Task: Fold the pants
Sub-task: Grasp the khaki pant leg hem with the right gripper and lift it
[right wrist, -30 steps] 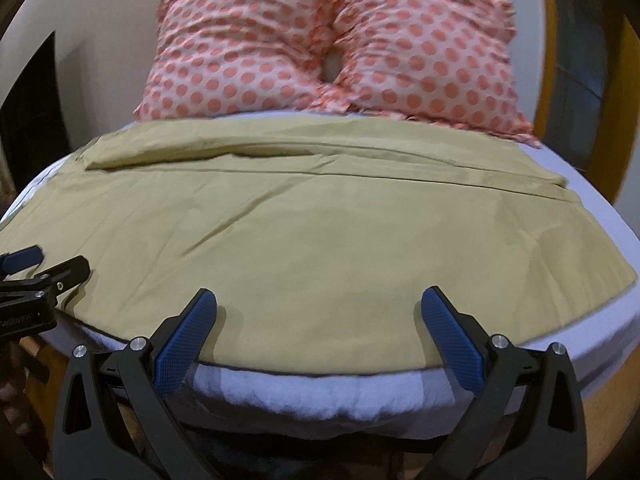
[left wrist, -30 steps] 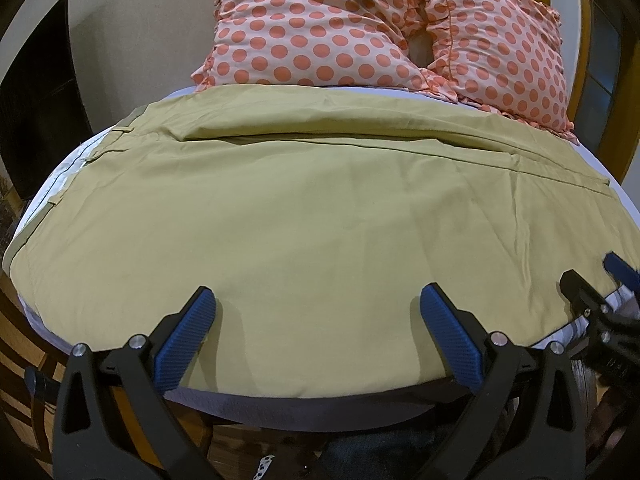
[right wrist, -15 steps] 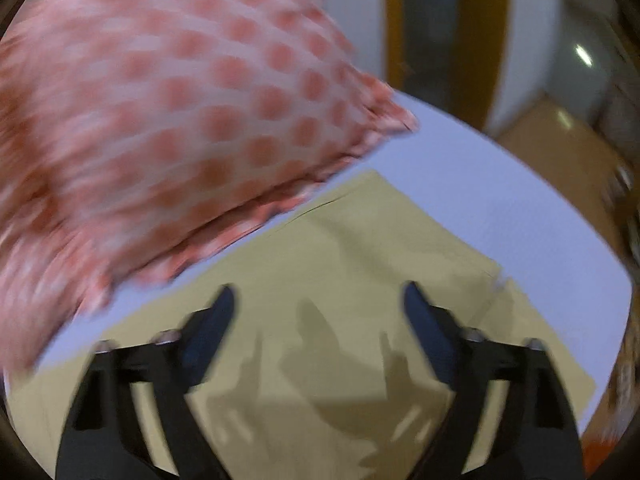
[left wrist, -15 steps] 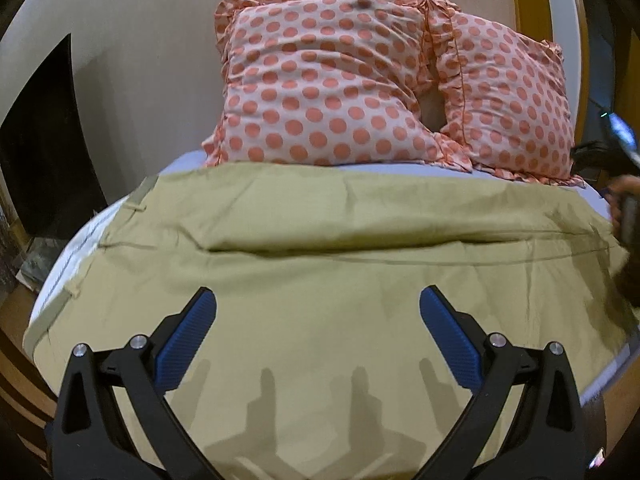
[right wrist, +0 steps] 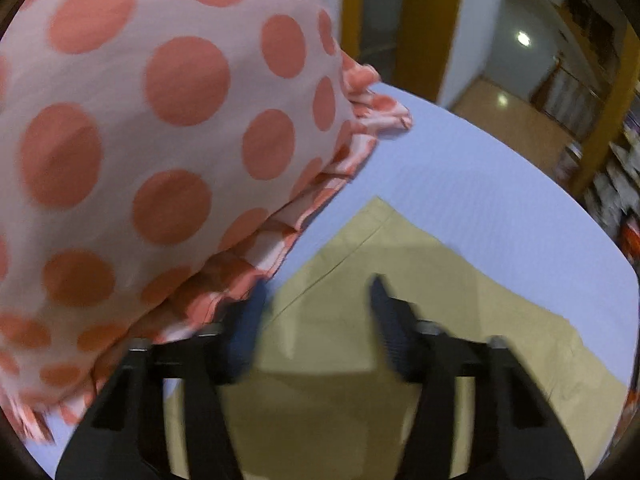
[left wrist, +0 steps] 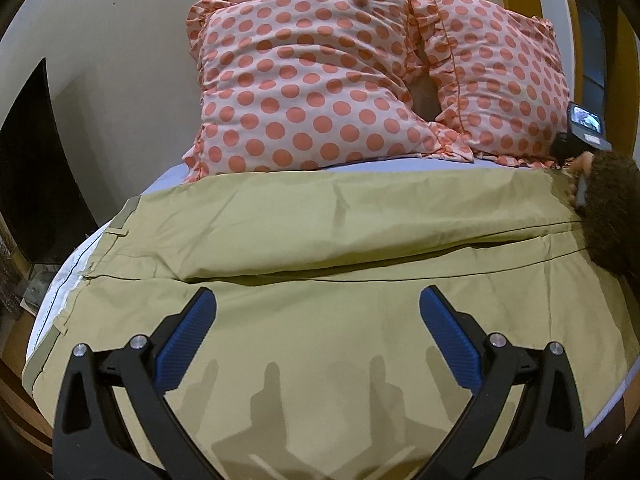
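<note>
Khaki pants [left wrist: 320, 320] lie spread flat across the bed, waistband at the left [left wrist: 120, 224], legs running right. My left gripper [left wrist: 318, 320] is open and empty, low over the near leg at its middle. My right gripper [right wrist: 316, 304] is open and empty, jaws narrower than before, low over the far hem corner of the pants [right wrist: 376, 216], close beside a pillow. Its body and the holding hand show at the right edge of the left wrist view [left wrist: 580, 132].
Two pink pillows with orange dots [left wrist: 320, 80] [left wrist: 500, 80] lean on the wall behind the pants; one [right wrist: 140, 140] touches my right gripper's left side. The lilac sheet [right wrist: 480, 184] runs to the bed's right edge. Wooden floor lies beyond.
Both grippers moved forward from the bed's near edge. The right one swung to the far right hem corner by the pillow and its jaws narrowed. The left one advanced over the pants.
</note>
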